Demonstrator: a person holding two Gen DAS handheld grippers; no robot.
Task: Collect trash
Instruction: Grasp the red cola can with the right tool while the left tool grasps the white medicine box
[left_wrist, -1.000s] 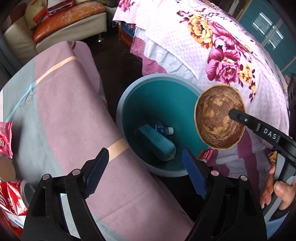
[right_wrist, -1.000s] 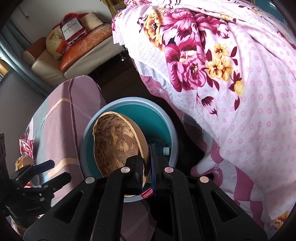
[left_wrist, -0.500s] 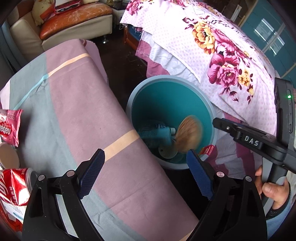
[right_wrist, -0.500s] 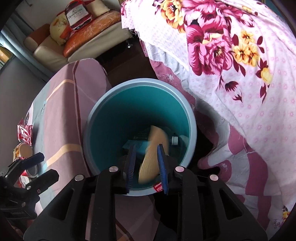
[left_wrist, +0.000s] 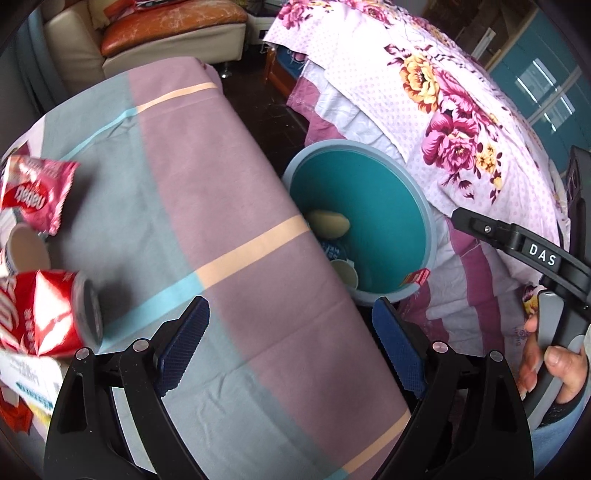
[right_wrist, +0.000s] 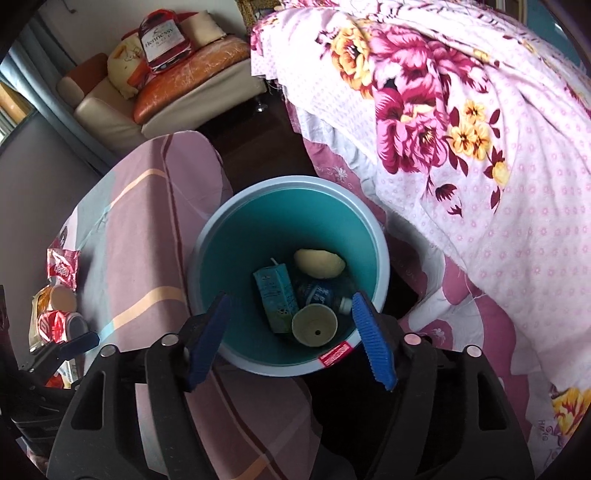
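A pale coconut-shell bowl (right_wrist: 319, 263) is seen lying at the bottom of the teal waste bin (right_wrist: 236, 236), beside a teal drink carton (right_wrist: 276, 299), a blue plastic bottle (right_wrist: 321, 293) and an upturned paper cup (right_wrist: 314, 326). The bin is stood on the dark floor between a table draped in a mauve and grey striped cloth (left_wrist: 207, 192) and a bed covered by a pink floral sheet (right_wrist: 480, 155). Directly above the bin, the right gripper (right_wrist: 291, 341) is held with its jaws parted and nothing between them; they have just been opening. The left gripper (left_wrist: 291, 347) is held over the cloth, its jaws spread wide and empty. On the table's left side, a crushed red can (left_wrist: 48, 314), a red snack wrapper (left_wrist: 33, 194) and a paper cup (left_wrist: 27, 249) are left lying close together.
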